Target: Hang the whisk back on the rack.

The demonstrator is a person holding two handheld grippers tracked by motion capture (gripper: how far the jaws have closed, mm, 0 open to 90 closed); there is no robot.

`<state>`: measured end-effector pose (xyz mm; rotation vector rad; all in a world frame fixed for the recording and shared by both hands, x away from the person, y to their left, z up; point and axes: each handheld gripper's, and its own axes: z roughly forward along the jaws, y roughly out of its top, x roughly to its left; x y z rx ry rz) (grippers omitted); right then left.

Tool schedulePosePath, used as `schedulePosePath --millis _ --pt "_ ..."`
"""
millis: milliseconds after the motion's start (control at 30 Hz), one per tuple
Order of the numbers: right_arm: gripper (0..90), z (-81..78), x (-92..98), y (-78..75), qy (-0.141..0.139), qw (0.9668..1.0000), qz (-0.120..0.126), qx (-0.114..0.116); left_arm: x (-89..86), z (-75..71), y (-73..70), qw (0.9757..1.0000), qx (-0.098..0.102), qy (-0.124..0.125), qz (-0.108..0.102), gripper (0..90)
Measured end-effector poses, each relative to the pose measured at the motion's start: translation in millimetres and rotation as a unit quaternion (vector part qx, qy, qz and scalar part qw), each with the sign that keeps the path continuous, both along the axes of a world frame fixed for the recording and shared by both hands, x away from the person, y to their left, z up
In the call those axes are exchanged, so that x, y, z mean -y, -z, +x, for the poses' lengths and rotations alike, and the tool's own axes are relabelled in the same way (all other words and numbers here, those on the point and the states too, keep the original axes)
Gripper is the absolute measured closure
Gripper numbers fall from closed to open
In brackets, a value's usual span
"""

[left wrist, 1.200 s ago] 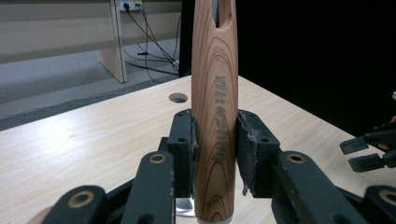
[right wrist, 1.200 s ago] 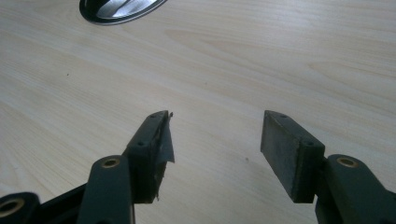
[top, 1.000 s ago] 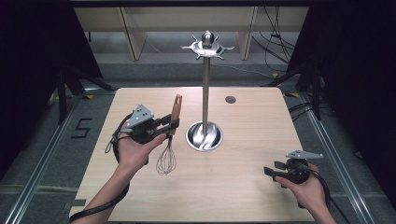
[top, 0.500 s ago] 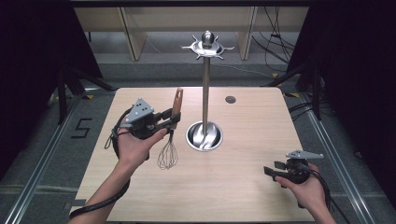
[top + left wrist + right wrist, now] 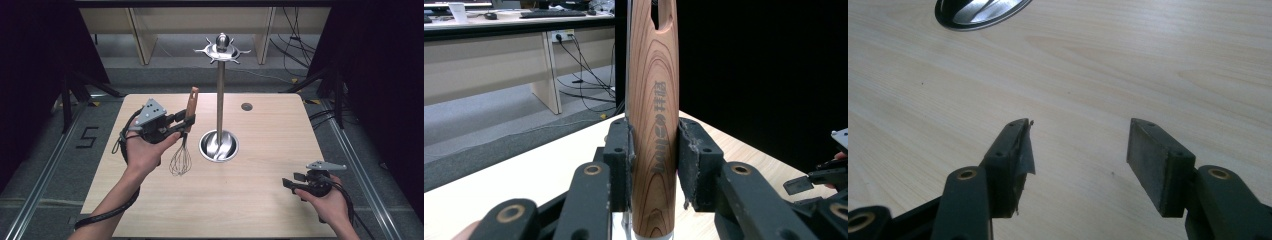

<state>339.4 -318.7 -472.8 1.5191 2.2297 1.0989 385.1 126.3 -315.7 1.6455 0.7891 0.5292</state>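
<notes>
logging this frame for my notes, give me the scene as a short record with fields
held item: whisk, wooden handle up, wire end down
left claw: shut on the whisk handle, lifted off the table
right claw: open, nothing between the pads, low over the table near its right front
stand: metal hook stand upright mid-table, round base, hooks at the top bare
whisk versus stand: whisk is left of the pole, apart from it
</notes>
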Motion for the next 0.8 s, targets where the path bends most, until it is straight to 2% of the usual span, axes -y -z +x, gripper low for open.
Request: schedulePosePath --millis 67,133,167,200,233,267,300,367,433,467,533,667,700,733,800 --pt "43.3 -0.4 -0.4 -0.4 0.002 1.0 0.002 -0.002 0.5 0.2 -1.6 1.0 0.001 0.002 0.003 68.2" --pt "43.3 1.0 1.6 0.2 -0.006 0.9999 -0.007 0.011 1.5 0.6 -2.5 1.0 -0.001 0.002 -0.001 68.2" --pt "43.3 -0.2 -0.1 -0.2 0.001 1.0 0.002 -0.001 2.0 0.9 -2.8 1.0 -0.001 0.002 -0.001 68.2" --pt "43.3 1.0 1.6 0.1 -0.006 0.9999 -0.008 0.01 2.4 1.2 -3.3 1.0 0.0 0.002 0.0 68.2" --pt "43.3 1.0 1.6 0.1 -0.006 0.9999 -0.008 0.01 2.8 1.3 -3.7 1.0 0.001 0.002 -0.001 68.2" --pt "43.3 -0.4 -0.4 -0.4 0.002 1.0 0.003 -0.002 3.0 1.6 -4.4 1.0 0.002 0.003 0.0 68.2" --pt "43.3 -0.4 -0.4 -0.5 0.002 1.0 0.003 -0.002 3.5 1.8 -5.1 1.0 0.004 0.004 0.0 68.2" --pt "43.3 1.0 1.6 0.1 -0.005 0.9999 -0.007 0.01 4.6 2.3 -6.3 1.0 0.007 0.004 -0.001 68.2" --pt "43.3 1.3 1.7 0.8 -0.007 0.9999 -0.007 0.013 5.1 2.7 -7.4 0.9999 0.01 0.004 0.0 68.2" --pt "43.3 -0.1 0.1 -0.2 0.0 1.0 0.001 0.001 5.2 2.9 -7.9 0.9999 0.011 0.003 0.001 68.2" --pt "43.3 1.3 2.3 -0.1 -0.007 0.9998 -0.01 0.017 5.9 3.7 -8.2 0.9999 0.013 0.005 -0.001 68.2" --pt "43.3 0.4 1.5 -0.7 -0.002 0.9999 -0.008 0.011 6.1 3.9 -9.6 0.9998 0.017 0.005 0.003 68.2" --pt "43.2 -0.5 -0.3 -0.7 0.002 1.0 0.003 0.0 6.1 3.9 -9.6 0.9998 0.017 0.005 0.003 68.2" --pt "43.2 0.8 1.4 -0.3 -0.006 0.9999 -0.007 0.012 6.5 4.0 -10.3 0.9998 0.018 0.004 0.003 68.2" --pt "43.2 0.9 1.0 0.0 -0.007 0.9999 -0.002 0.01 7.1 4.1 -11.2 0.9998 0.02 0.004 0.0 68.2"
